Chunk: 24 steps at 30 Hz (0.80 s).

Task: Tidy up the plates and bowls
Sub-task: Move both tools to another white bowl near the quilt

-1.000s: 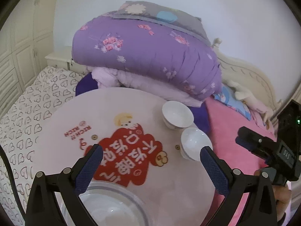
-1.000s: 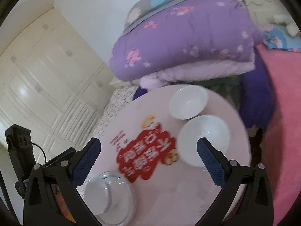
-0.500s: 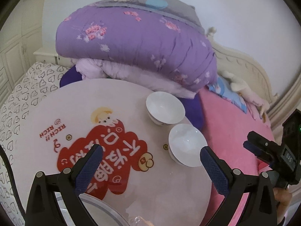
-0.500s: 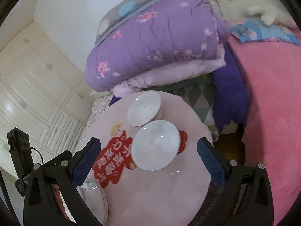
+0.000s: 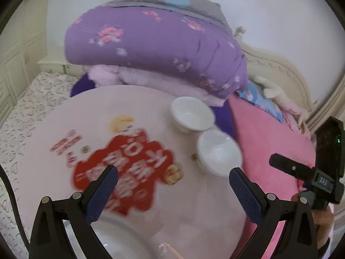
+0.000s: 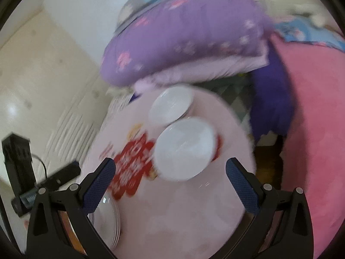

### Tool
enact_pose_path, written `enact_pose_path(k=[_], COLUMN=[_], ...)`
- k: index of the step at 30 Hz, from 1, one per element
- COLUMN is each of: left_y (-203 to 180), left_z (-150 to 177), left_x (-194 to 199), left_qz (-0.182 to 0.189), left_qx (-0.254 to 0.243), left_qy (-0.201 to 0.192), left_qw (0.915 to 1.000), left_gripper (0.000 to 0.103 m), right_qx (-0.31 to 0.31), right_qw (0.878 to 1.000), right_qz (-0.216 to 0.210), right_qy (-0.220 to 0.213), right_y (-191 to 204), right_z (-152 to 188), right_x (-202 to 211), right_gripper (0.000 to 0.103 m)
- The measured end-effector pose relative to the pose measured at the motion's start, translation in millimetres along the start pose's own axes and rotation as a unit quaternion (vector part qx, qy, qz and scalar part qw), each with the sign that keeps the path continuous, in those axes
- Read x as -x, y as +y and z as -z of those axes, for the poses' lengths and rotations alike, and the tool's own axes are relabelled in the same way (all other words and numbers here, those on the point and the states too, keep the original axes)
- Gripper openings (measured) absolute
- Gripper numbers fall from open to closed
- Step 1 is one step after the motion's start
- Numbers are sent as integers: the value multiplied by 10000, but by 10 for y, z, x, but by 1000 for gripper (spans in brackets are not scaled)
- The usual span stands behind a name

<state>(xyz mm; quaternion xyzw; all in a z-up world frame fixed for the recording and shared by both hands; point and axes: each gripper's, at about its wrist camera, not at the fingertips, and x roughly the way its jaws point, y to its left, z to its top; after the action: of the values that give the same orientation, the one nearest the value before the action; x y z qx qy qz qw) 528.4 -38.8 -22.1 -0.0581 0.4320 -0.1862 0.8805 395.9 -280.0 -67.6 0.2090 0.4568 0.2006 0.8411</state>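
Two white bowls stand side by side near the far right edge of a round pink table (image 5: 54, 129). The nearer bowl (image 5: 217, 154) (image 6: 183, 147) lies just ahead of my right gripper (image 6: 170, 176), which is open and empty above the table. The farther bowl (image 5: 192, 116) (image 6: 170, 104) sits behind it. A clear glass plate (image 5: 120, 241) (image 6: 107, 222) rests at the table's near edge, under my left gripper (image 5: 172, 183), also open and empty. From the left wrist view, the right gripper's black body (image 5: 310, 172) shows at the right edge.
A red cartoon sticker (image 5: 127, 166) covers the table's middle. Folded purple quilts (image 5: 155, 49) are piled behind the table on a bed with a pink blanket (image 5: 269, 142). Cream wardrobe doors (image 6: 43, 86) stand to the left. The table's right edge drops to the floor (image 6: 267, 161).
The right gripper has drawn closer to the nearer bowl, which now looks larger between its fingers. The left view has swung, bringing the glass plate back under its fingers. Both stay open.
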Motion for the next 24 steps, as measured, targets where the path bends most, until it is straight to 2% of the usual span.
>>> enact_pose_path(k=[5,9,13,18,24], left_y=[451,716,766,528,85], left_z=[261,407,452,286,-8], left_x=[290,490,553,400,-206], left_qz=[-361,-413,-418,-225,134], left_qx=[195,482,553,311,104], left_qy=[32,-13,39,91,490], left_qw=[9992,9980,9976,9992,9987], left_gripper=[101,101,101,101,101], right_qx=[260,448,529,253,-133], right_qw=[9985,9960,9957,9991,9987], right_qz=[-222,-393,-425,-170,492], right_qy=[428,667,638,281,46], right_y=[374,662,812,589,-5], right_z=[165,272,282,122,-130], right_x=[-323,-509,-556,-374,-204], right_gripper=[103,103,103,103,103])
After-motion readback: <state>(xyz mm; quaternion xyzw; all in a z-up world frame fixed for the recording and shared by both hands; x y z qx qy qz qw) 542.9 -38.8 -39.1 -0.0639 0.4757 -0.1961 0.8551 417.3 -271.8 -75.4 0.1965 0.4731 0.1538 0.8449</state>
